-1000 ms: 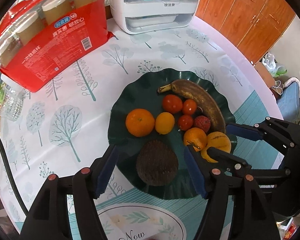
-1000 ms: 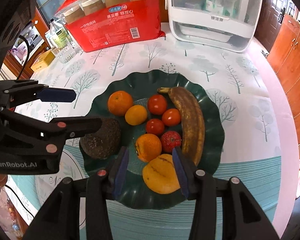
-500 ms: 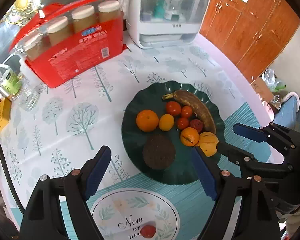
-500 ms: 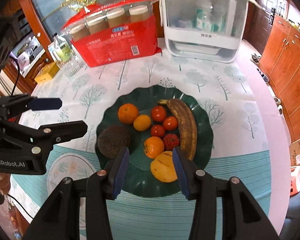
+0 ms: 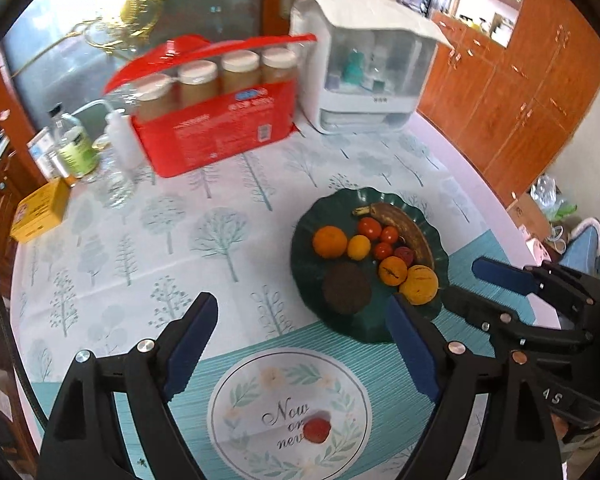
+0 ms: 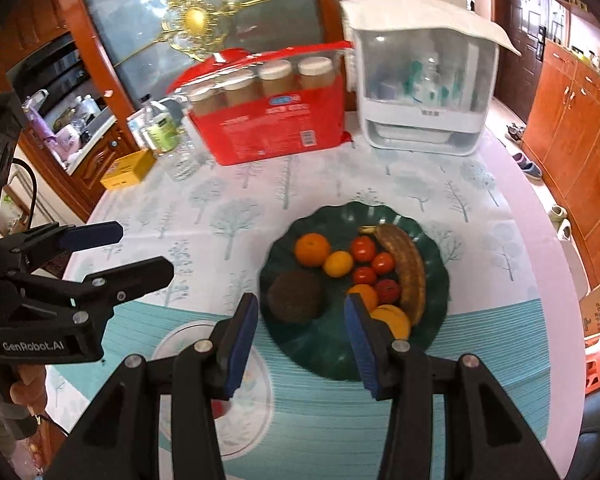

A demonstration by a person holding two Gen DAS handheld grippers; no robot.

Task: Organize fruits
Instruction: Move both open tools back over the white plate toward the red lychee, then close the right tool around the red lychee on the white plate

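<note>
Overhead, scalloped glossy green plate (image 6: 436, 276), curved brown banana (image 6: 406, 268), round oranges.

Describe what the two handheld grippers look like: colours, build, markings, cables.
Both are matte black plastic. The left gripper and right gripper each have two angular fingers lined with blue pads and joined by silver pivot bolts. White "GenRobot.AI" lettering marks the left gripper's body in the right wrist view, and a black cable loops from it.
</note>
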